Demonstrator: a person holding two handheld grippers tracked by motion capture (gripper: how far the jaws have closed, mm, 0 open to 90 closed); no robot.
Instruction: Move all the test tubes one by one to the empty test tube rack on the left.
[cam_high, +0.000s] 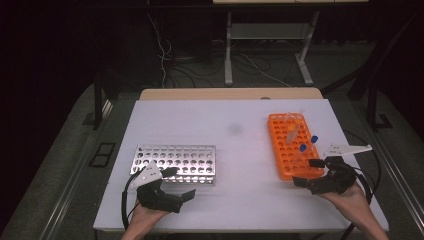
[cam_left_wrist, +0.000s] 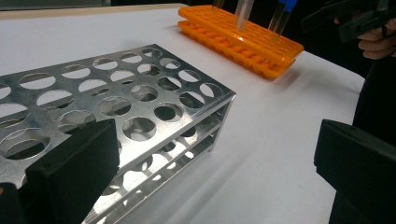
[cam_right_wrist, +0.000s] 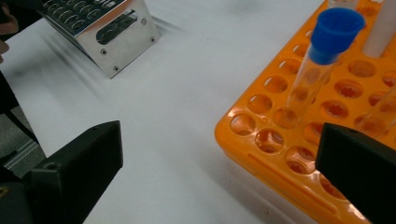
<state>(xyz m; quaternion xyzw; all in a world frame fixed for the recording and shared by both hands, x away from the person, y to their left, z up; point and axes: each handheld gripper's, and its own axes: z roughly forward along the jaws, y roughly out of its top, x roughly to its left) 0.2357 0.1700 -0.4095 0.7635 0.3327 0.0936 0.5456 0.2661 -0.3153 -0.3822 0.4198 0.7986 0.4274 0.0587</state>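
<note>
The blue-capped tube (cam_right_wrist: 312, 77) stands nearly upright in the near corner of the orange rack (cam_right_wrist: 280, 140), upper right of my right gripper view, its long axis leaning slightly toward the top right. It sits just ahead of my right gripper (cam_right_wrist: 219, 172), between the jaws' line and closer to the right-hand one. Those jaws gape wide, holding nothing. My left gripper (cam_left_wrist: 210, 168), equally wide and empty, waits beside the metal rack (cam_left_wrist: 116, 107), well apart from the tube.
</note>
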